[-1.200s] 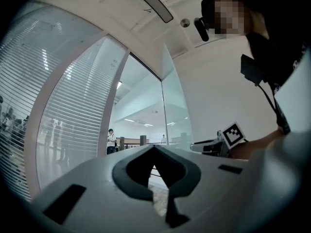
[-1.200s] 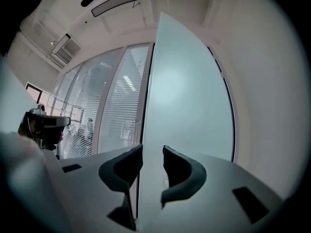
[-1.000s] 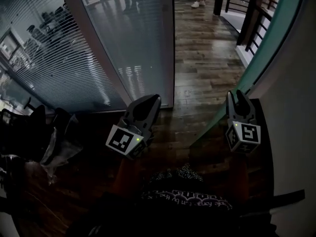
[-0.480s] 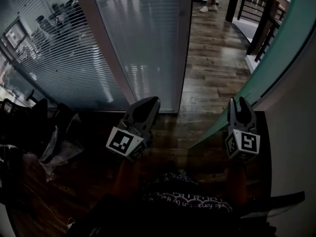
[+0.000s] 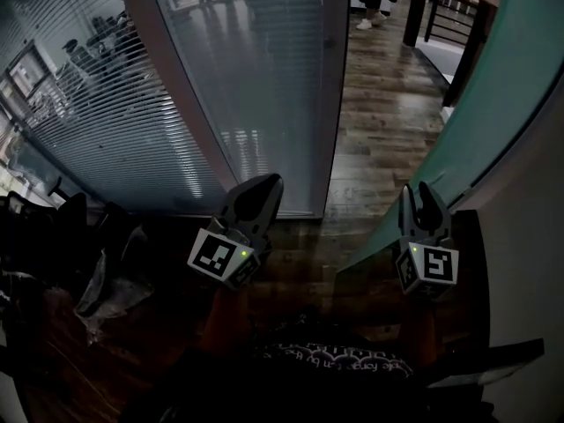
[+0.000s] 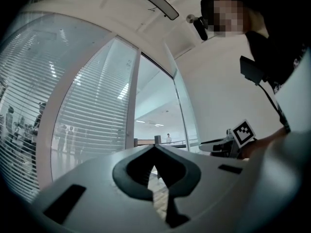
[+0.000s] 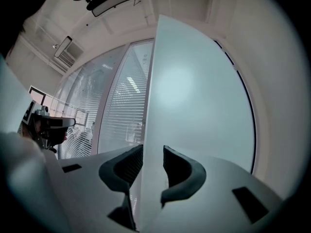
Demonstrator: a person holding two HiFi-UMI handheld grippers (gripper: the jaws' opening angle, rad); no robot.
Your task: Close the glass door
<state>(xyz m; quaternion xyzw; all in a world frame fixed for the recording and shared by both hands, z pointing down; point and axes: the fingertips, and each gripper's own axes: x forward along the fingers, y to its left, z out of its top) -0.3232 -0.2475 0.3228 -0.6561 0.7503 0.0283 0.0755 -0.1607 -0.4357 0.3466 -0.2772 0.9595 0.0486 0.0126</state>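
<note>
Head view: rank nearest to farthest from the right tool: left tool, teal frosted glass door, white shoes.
1. Teal frosted glass door, between the jaws of the right tool.
2. Left tool, to its left.
3. White shoes, far up the corridor.

glass door (image 5: 493, 69) swung closer to blinds panel (image 5: 256, 77), right hand-held gripper (image 5: 418, 197) shifted left with it

- Your glass door (image 5: 498, 77): smooth frosted pane.
- Floor (image 5: 388, 122) ahead of you: dark wood planks, glossy sheen.
- Your right gripper (image 5: 418, 194): matt grey plastic.
</note>
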